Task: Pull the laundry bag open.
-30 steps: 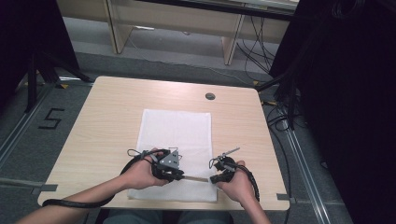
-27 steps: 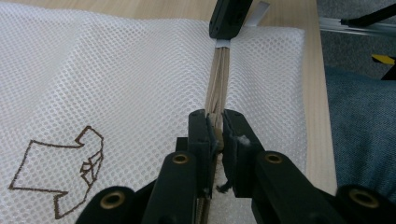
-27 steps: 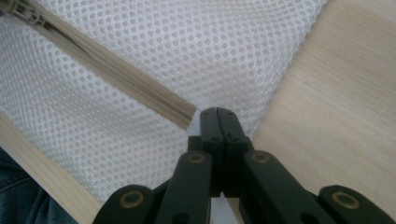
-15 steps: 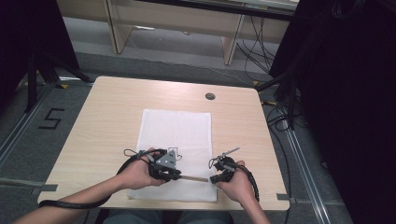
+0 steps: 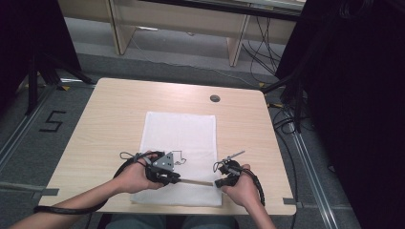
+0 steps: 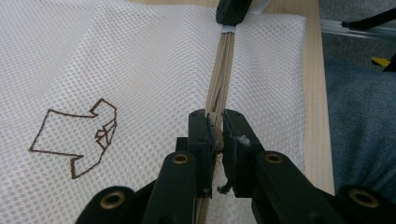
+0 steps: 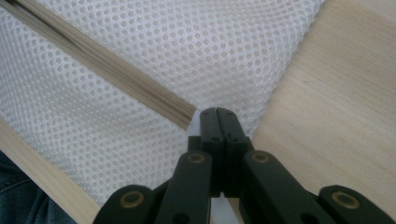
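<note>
Zip (image 6: 223, 70) runs along the near edge of the mesh bag (image 5: 181, 133), which lies flat mid-table (image 5: 114, 109). My left gripper (image 6: 215, 127) has jaws narrow, clamped on the zip's slider. Right gripper (image 7: 218, 113) jaws are pressed together on the bag's corner at the zip's end. Brown outline logo (image 6: 77, 137) sits just beside the left gripper.

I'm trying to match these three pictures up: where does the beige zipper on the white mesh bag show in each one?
High view: zipper, thin line low at centre, between both grippers.
Left gripper view: zipper runs from the jaws to top centre.
Right gripper view: zipper crosses from top left to the jaws.
Shared landmark: white mesh bag.
</note>
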`<action>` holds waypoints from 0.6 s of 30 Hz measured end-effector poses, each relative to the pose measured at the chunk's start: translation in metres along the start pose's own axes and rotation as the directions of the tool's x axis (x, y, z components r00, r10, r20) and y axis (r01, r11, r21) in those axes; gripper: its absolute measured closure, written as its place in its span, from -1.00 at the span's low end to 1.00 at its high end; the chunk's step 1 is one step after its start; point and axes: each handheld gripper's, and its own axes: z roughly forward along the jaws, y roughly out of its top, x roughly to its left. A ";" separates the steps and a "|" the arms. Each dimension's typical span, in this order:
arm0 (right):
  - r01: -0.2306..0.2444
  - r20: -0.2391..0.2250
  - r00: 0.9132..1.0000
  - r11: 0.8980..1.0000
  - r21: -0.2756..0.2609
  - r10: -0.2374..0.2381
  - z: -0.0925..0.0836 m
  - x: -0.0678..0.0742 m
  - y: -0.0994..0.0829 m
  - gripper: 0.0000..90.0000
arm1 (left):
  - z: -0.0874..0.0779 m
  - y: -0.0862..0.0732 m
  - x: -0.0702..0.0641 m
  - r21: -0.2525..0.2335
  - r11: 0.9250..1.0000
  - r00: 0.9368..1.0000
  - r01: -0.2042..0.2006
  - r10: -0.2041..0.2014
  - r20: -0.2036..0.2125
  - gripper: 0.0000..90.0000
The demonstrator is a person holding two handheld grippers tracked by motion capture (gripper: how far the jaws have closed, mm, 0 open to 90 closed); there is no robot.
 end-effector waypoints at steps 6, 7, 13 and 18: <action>0.000 0.003 1.000 1.000 -0.004 0.000 0.000 0.000 0.000 1.00 | -0.004 -0.002 0.000 0.000 1.000 1.000 -0.012 0.012 -0.013 0.82; 0.001 0.002 1.000 1.000 -0.003 -0.001 0.000 0.000 0.000 1.00 | -0.005 -0.003 0.001 0.002 1.000 1.000 -0.014 0.014 -0.006 0.82; 0.001 0.001 1.000 1.000 0.004 -0.001 0.000 0.000 0.000 1.00 | -0.007 -0.006 0.000 -0.003 1.000 1.000 -0.004 0.004 -0.008 0.82; -0.004 0.005 1.000 1.000 -0.002 0.004 0.000 0.001 0.000 1.00 | -0.011 -0.008 0.002 0.010 1.000 1.000 -0.004 0.004 -0.013 0.82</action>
